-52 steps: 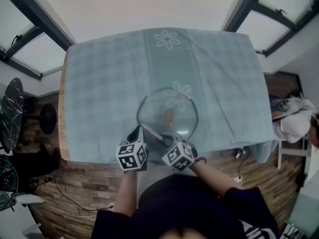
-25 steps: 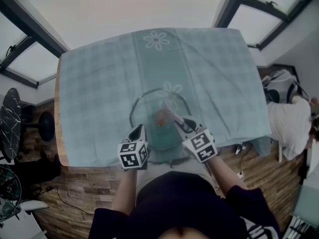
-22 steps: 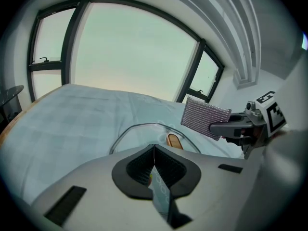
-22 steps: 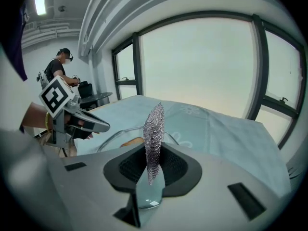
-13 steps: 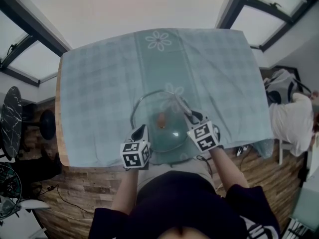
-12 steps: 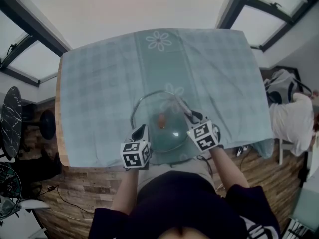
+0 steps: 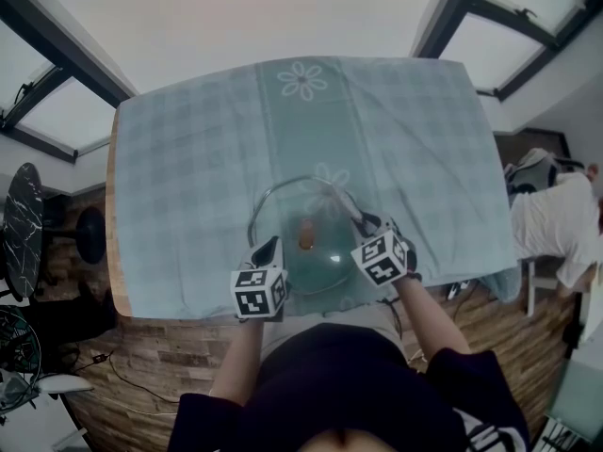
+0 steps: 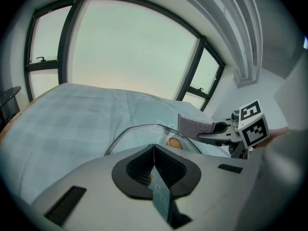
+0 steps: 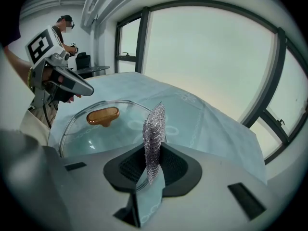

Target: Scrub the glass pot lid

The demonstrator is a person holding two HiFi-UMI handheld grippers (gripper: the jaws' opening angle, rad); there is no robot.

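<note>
With the lid point(image 7: 322, 258) on the cloth point(image 7: 188, 158) near its front edge, the left gripper point(image 7: 267, 249), jaws together at the rim, should steady it while the right gripper point(image 7: 364, 224), clamped on the scourer point(image 9: 155, 129), rubs flat, small circles round the knob point(image 7: 306, 234).

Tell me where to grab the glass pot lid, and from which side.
Take the brown knob at the centre of the glass pot lid, coming down from above with the jaws across its narrow width. It is oblong and stands proud of the dome, probably the surest hold; the glass is smooth and curved, and the rim lies low on the tablecloth.
</note>
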